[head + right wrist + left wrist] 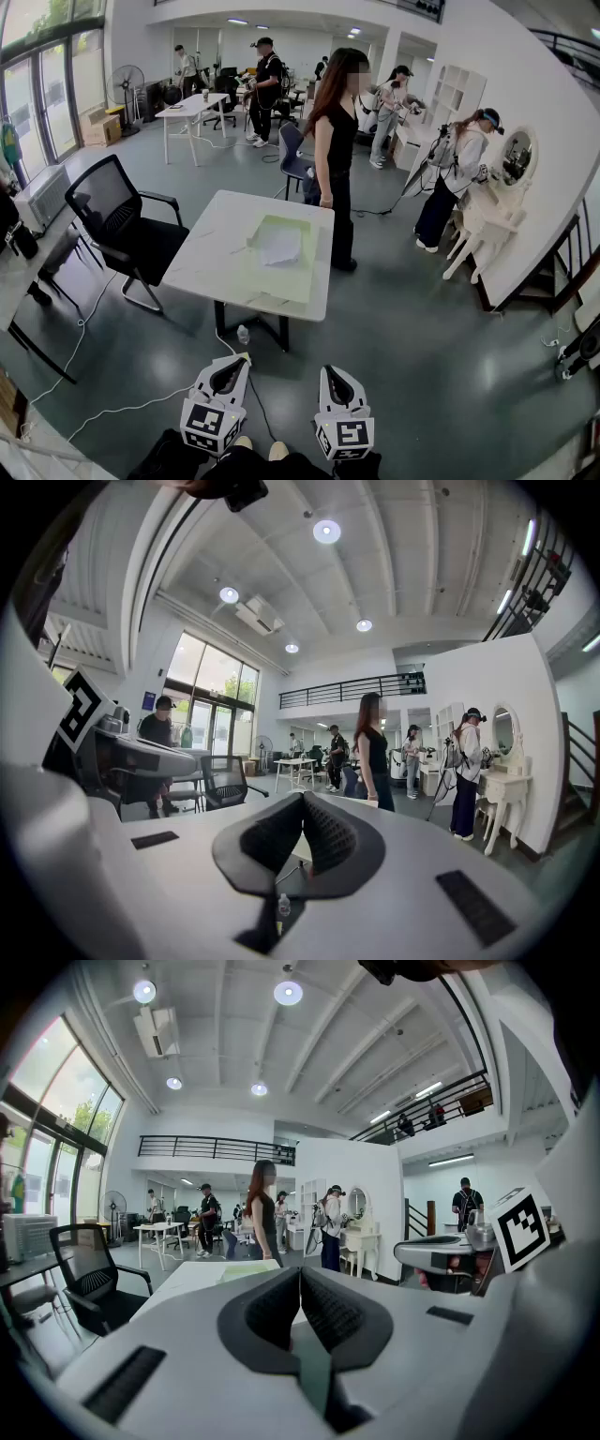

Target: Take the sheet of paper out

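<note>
A white sheet of paper (279, 246), slightly crumpled, lies on a pale green folder (277, 277) on the white table (214, 246) in the middle of the head view. Both grippers hang low, near the bottom edge, well short of the table. My left gripper (240, 360) is shut with nothing between its jaws. My right gripper (329, 370) is shut and empty too. In the left gripper view the closed left gripper (300, 1274) points level at the table (187, 1277), where the green folder (246, 1269) shows. The right gripper view shows the right gripper (303, 803) with its pads together.
A black office chair (122, 225) stands left of the table. A person in black (336, 159) stands at its far end. A small bottle (243, 334) and cables (112, 408) lie on the floor before the table. A white dressing table with mirror (497, 211) is at right.
</note>
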The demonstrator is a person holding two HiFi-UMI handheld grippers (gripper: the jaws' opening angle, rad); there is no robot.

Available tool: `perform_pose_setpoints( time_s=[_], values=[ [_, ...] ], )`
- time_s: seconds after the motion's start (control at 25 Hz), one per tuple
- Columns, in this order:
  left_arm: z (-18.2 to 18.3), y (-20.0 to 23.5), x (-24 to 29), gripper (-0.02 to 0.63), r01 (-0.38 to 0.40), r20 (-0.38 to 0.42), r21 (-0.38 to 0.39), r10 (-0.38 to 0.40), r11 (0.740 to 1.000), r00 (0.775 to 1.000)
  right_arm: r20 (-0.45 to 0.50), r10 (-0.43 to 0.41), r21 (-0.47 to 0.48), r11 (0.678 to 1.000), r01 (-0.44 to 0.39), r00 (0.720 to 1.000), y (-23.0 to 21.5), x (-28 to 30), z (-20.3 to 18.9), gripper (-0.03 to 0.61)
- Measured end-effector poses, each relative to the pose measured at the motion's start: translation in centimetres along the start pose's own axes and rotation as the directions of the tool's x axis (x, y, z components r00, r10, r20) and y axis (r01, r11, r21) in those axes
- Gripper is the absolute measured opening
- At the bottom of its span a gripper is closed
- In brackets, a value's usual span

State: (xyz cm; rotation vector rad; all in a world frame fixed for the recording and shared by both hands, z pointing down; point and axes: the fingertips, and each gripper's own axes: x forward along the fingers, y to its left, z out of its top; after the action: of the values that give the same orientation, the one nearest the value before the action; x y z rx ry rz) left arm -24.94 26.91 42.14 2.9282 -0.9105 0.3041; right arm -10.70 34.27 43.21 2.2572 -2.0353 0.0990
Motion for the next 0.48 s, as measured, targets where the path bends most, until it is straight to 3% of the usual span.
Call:
perform_pose_setpoints(
  time_s=[0.48],
  values=[
    [0.3, 4.3, -0.1, 0.025, 0.037, 0.005, -0.007, -0.037, 0.999, 0.999, 0.000, -0.035, -0.008, 0.999, 0.035, 0.999, 3.1, 2.5, 1.0, 0.016]
  ],
)
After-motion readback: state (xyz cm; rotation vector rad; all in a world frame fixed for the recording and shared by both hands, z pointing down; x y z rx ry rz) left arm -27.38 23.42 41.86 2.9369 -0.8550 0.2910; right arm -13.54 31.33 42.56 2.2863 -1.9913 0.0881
